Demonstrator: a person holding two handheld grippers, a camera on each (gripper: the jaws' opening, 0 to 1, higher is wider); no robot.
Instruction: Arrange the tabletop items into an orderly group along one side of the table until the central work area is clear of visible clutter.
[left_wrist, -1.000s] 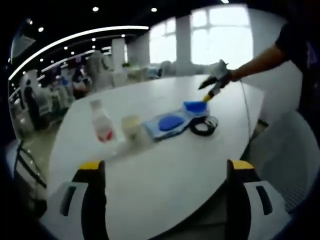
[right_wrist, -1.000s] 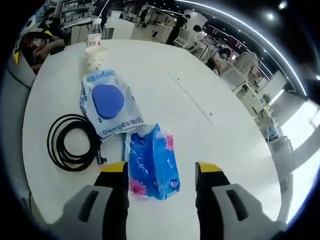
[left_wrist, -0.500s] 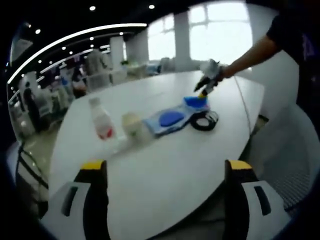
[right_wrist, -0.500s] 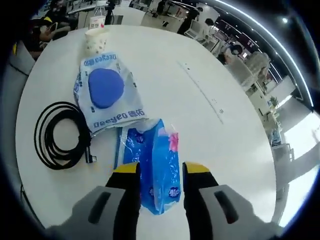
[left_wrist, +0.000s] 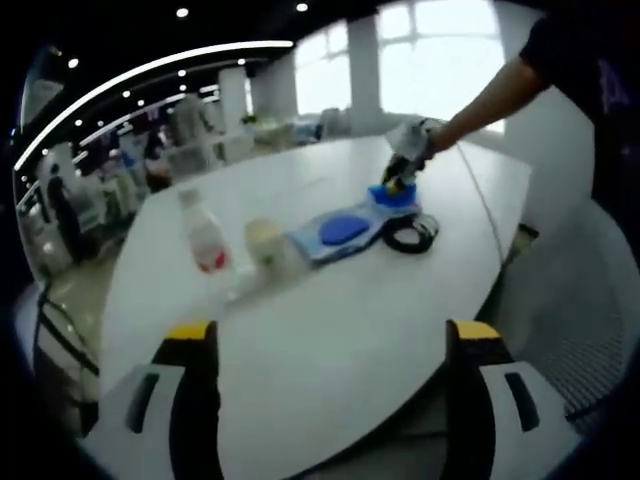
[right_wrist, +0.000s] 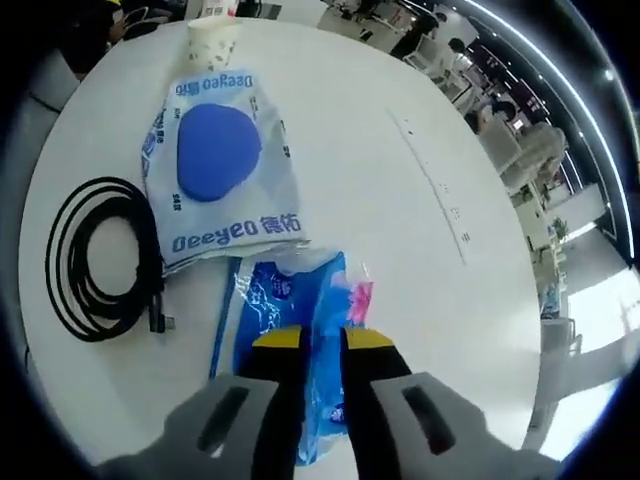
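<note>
My right tool (right_wrist: 322, 340) is clenched on the blue tissue pack (right_wrist: 300, 300), its yellow-tipped jaws nearly together with the wrapper pinched between them, at lower centre of the right gripper view. Just above the pack lies the white pouch with a blue disc (right_wrist: 220, 175); the coiled black cable (right_wrist: 95, 255) sits at the left, and a paper cup (right_wrist: 213, 38) stands at the top edge. My left tool (left_wrist: 330, 340) is released, jaws wide apart above the white surface (left_wrist: 330, 310), touching nothing. The left gripper view adds a plastic bottle (left_wrist: 203, 240) left of the cup (left_wrist: 265, 243), with my right tool (left_wrist: 398, 180) at upper right on the pack (left_wrist: 395, 197).
</note>
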